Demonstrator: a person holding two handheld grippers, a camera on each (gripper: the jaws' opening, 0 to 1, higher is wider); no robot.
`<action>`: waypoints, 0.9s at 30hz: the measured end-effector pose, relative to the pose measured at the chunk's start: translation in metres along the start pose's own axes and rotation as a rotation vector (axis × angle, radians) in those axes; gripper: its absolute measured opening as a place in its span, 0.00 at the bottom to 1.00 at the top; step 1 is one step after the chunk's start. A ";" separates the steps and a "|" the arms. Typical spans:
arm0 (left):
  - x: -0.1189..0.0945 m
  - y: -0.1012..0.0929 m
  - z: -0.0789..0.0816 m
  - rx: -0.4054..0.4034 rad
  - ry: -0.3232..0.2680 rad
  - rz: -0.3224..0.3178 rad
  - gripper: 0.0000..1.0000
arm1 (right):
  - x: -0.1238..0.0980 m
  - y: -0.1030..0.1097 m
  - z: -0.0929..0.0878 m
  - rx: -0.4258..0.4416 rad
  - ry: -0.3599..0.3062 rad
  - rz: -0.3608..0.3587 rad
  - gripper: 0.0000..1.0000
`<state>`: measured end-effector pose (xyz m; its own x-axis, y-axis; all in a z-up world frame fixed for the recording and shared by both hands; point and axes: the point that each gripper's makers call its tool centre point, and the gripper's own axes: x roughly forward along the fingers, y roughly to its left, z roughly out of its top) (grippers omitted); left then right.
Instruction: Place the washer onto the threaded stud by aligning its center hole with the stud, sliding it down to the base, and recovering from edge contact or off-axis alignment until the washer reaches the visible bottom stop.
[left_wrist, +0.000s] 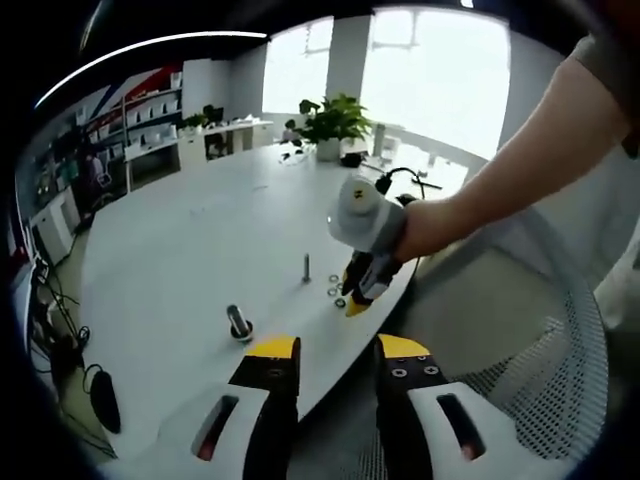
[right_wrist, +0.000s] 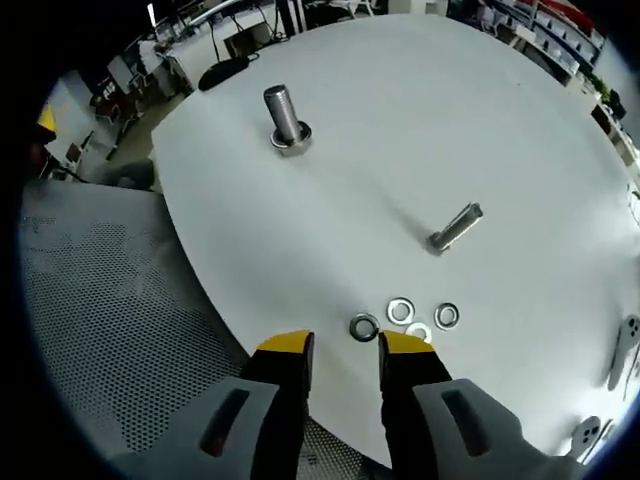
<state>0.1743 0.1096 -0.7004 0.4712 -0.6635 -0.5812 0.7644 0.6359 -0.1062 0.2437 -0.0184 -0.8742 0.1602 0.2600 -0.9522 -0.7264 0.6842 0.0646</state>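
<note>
White oval worktop (right_wrist: 480, 120), mesh chair beyond its near edge. Right hand-held gripper (right_wrist: 345, 345) at that edge, jaws apart, holding nothing, loose washers (right_wrist: 364, 327) just ahead of its tips. Thin threaded stud (right_wrist: 456, 228) stands further in; thick bolt (right_wrist: 285, 122) well apart, open surface around. Left hand-held gripper (left_wrist: 336, 348) apart, empty.

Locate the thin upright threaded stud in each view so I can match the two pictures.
Left gripper view: the thin silver threaded stud stands on the white table, centre of the picture, just left of the right gripper.
Right gripper view: the same stud appears right of centre, leaning in the picture.
Shared landmark: the cluster of small silver washers beside the stud, also visible at.
</note>
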 end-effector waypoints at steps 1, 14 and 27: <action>0.001 0.001 -0.001 -0.007 0.003 0.000 0.27 | 0.002 -0.002 -0.005 -0.035 0.037 -0.015 0.28; 0.002 0.002 -0.006 0.002 0.031 0.008 0.27 | 0.003 -0.014 -0.001 -0.012 0.024 -0.025 0.16; 0.005 0.003 -0.012 0.040 0.072 0.034 0.26 | 0.004 -0.004 0.002 -0.209 0.041 -0.012 0.22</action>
<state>0.1737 0.1136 -0.7136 0.4653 -0.6105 -0.6409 0.7662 0.6404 -0.0538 0.2486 -0.0188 -0.8777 0.1451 0.2220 -0.9642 -0.8481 0.5299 -0.0056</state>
